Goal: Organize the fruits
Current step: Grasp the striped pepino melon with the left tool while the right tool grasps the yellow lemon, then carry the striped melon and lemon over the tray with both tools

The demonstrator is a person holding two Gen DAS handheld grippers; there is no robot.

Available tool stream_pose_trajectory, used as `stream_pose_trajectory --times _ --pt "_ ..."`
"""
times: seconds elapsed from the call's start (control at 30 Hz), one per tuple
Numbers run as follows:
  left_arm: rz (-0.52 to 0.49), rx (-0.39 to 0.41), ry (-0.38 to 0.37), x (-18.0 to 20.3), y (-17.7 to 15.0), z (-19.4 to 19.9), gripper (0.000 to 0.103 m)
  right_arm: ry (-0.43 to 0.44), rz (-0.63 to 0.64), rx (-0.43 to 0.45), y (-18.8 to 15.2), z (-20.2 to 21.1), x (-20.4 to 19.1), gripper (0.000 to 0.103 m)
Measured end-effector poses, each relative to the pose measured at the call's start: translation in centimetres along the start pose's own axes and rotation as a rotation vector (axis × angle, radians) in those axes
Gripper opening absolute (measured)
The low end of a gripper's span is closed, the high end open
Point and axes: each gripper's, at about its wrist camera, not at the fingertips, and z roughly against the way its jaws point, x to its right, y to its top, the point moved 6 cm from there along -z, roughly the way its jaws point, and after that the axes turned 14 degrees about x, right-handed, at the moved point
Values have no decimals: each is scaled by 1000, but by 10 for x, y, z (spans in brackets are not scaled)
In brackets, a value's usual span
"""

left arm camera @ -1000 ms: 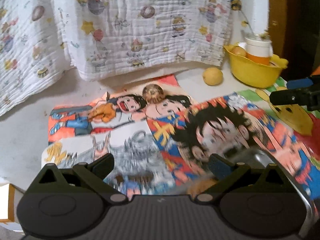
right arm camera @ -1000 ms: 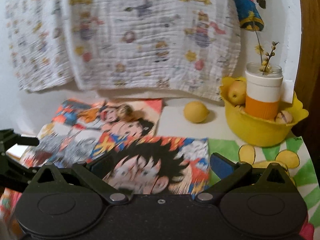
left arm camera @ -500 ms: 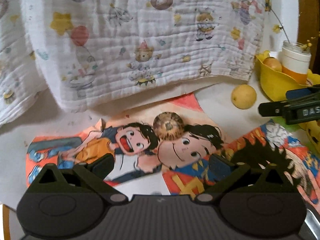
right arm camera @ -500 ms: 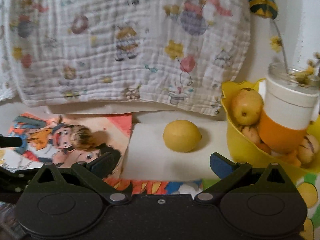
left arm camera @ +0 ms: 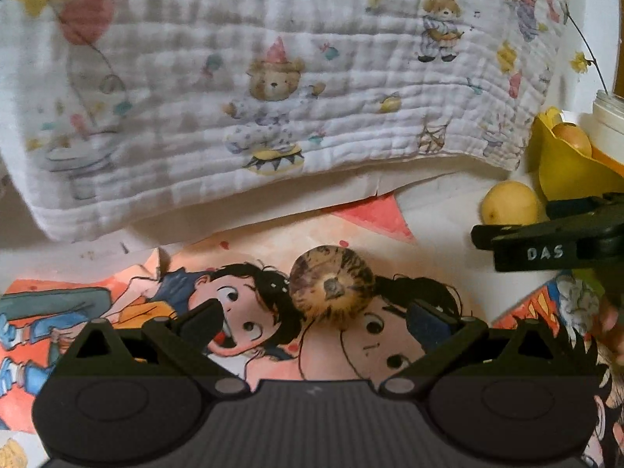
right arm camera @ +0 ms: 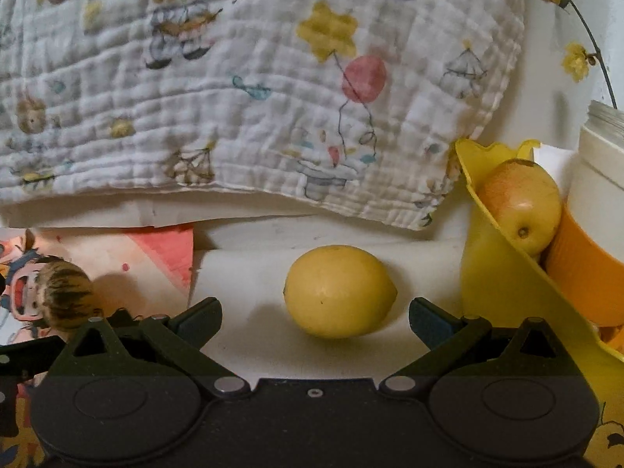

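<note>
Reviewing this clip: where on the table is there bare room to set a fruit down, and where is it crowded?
Bare white surface lies between the lemon and the cartoon poster, and behind the lemon up to the blanket edge. Crowded: the yellow bowl, holding an apple and an orange-and-white jar. A brown striped fruit sits on the poster.

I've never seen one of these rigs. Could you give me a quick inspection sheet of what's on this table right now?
Surface: white table under cartoon posters.
Job's things: lemon and brown fruit loose; yellow bowl holds an apple.
Clutter: orange-and-white jar with a twig in the bowl.
Grippers: left gripper open at the brown fruit; right gripper open at the lemon.
Cables: nothing seen.
Surroundings: printed blanket hanging behind.
</note>
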Motion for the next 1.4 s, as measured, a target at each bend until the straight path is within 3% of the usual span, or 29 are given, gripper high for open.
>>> stream_pose_trajectory --times 0.27,0.43,0.63,0.87,1.0,1.17,1.4 --pt "34 0 -1 -1 7 -13 92 -35 -61 21 1 -12 -3 101" --pt "44 -1 15 -5 7 -27 83 -58 -147 -34 -7 -26 1 96" --pt "86 6 -8 -9 5 -36 75 -59 -163 5 -8 -33 3 94" --pt "97 16 -33 -7 6 -44 59 -72 -181 29 -11 -45 2 80" --pt "85 19 -30 0 8 -46 57 -88 -170 37 -8 -44 4 66" --pt "113 4 -45 4 8 -32 57 -58 -174 40 -10 -31 3 65" --pt "110 10 -66 5 6 4 57 75 -171 25 -20 4 -9 65"
